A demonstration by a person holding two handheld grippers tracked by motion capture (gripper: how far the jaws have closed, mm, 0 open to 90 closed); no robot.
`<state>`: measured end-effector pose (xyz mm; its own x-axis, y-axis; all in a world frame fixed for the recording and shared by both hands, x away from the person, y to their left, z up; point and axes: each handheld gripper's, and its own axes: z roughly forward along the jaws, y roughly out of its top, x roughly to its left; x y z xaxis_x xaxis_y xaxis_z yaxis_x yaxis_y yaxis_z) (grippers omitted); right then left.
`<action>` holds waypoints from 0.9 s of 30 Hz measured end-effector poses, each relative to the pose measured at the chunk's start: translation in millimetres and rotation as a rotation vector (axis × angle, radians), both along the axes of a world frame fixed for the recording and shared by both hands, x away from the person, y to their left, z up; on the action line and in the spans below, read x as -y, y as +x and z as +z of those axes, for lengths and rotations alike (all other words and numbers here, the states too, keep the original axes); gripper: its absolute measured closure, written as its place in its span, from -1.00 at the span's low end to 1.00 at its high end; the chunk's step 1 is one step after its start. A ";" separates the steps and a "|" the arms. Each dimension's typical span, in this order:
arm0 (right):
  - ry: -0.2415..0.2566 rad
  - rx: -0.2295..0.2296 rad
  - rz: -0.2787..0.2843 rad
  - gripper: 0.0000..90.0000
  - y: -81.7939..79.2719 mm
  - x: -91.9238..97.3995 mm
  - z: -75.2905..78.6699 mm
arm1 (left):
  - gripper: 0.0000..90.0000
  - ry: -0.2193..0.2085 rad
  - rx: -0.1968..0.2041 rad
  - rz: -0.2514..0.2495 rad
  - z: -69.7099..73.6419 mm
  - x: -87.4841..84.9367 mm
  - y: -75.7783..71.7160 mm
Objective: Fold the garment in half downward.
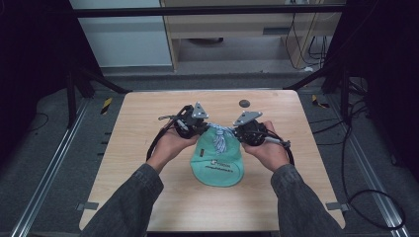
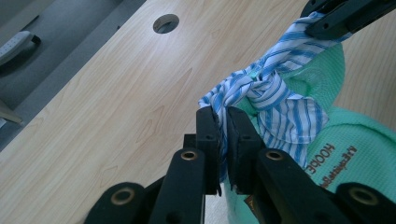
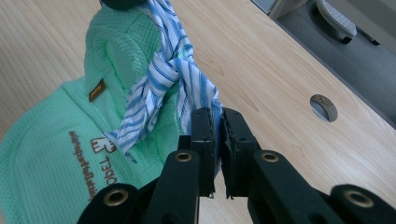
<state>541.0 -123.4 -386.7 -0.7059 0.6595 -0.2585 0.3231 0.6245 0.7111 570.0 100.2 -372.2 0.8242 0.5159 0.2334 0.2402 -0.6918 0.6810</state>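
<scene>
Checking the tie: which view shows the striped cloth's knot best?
The left gripper view: the knot sits close, with visible wraps. The right gripper view shows it edge-on; the high view shows it tiny above the green bag.

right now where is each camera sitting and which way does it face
High view: above the person's side, looking forward and down at the table; both forearms and grippers show.
Left gripper view: rides the left gripper, looking along its jaws.
Right gripper view: rides the right gripper, likewise.
Shared: striped tie on the green pouch.
</scene>
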 end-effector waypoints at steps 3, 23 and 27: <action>0.003 0.011 0.000 0.87 1.3 -3.5 0.8 | 0.87 -0.011 0.002 0.014 -2.2 -5.0 1.3; -0.012 0.010 0.022 0.87 -7.7 -8.6 -11.4 | 0.87 0.003 0.001 0.015 -10.6 -6.3 -1.8; -0.010 0.028 0.010 0.87 -5.7 -5.6 -1.0 | 0.87 -0.011 0.011 0.017 -1.3 0.4 6.5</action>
